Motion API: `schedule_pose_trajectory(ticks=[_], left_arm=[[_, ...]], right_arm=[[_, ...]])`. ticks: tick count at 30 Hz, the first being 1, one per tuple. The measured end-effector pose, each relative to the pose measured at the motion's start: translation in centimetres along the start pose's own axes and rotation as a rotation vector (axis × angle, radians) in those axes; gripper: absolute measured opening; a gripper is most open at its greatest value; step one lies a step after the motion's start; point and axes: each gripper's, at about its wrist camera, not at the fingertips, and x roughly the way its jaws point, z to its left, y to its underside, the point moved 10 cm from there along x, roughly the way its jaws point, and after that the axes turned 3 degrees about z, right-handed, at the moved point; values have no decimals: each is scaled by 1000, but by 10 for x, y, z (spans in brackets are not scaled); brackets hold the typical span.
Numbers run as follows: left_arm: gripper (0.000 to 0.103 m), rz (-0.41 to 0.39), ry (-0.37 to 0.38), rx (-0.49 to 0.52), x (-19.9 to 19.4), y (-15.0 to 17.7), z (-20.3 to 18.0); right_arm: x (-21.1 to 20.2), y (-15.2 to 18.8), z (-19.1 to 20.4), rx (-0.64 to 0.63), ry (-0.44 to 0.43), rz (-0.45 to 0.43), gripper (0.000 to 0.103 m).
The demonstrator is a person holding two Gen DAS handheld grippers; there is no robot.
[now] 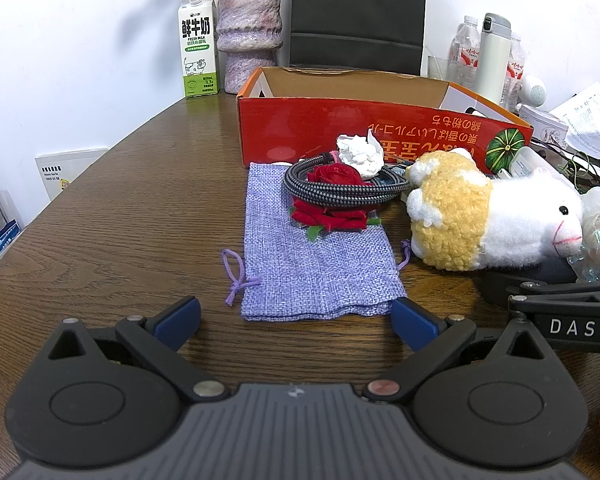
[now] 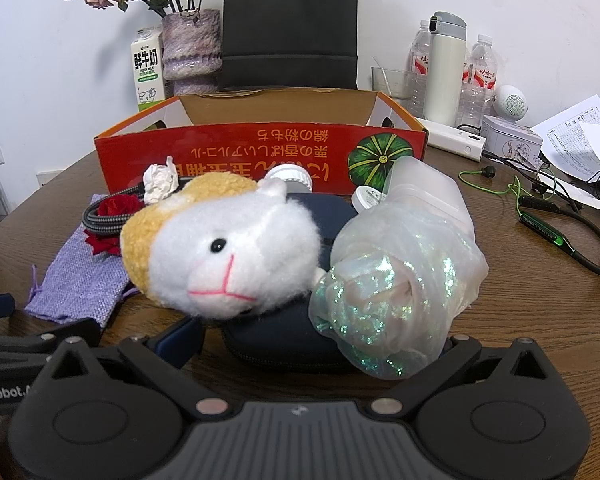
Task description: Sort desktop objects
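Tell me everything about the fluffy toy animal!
The plush toy is a hamster-like animal with a white fuzzy face, black bead eye, pink stitched nose and mouth, and a curly yellow-tan back with white patches. It lies on its side on a dark zip case, head toward the right gripper, beside a glittery bag, in front of the red box.

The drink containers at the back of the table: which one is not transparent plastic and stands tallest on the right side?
The white thermos flask with the grey lid. The water bottles beside it are clear with red labels.
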Motion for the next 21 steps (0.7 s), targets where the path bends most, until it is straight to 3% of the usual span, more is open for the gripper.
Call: schedule_pose_trajectory(ticks=[21], left_arm=[[103, 0, 0, 1, -2, -2, 4]], right_arm=[[-2, 3, 3, 9, 12, -1, 103]])
